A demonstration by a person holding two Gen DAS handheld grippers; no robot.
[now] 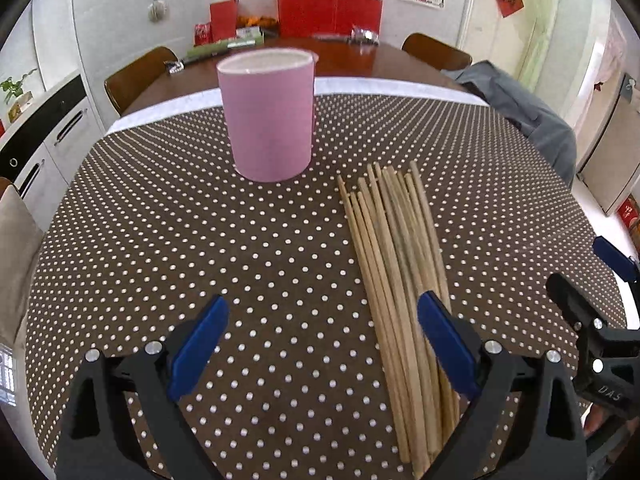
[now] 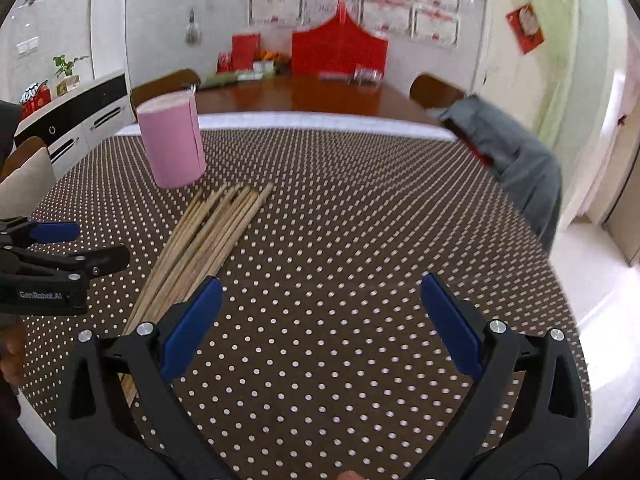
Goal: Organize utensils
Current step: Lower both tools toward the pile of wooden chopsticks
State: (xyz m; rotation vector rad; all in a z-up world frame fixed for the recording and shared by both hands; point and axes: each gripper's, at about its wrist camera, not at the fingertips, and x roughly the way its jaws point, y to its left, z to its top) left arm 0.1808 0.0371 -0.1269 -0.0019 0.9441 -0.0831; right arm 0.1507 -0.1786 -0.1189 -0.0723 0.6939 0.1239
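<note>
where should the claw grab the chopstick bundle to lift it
Grip the chopsticks across the middle of their length, coming from above with the jaws straddling the bundle's width. They lie flat on the polka-dot tablecloth, packed side by side there and fanned out at the tips near the pink cup.

One pink cup (image 1: 267,120) stood at the upper centre of the left wrist view, and one bundle of wooden chopsticks (image 1: 394,264) lay at the lower right; roughly a dozen sticks, too overlapped for an exact count. Two grippers showed, the left gripper (image 1: 322,346) and the right gripper (image 2: 320,326), each with two blue-padded fingers. Two brown chairs (image 1: 138,76) sat at the far table.
</note>
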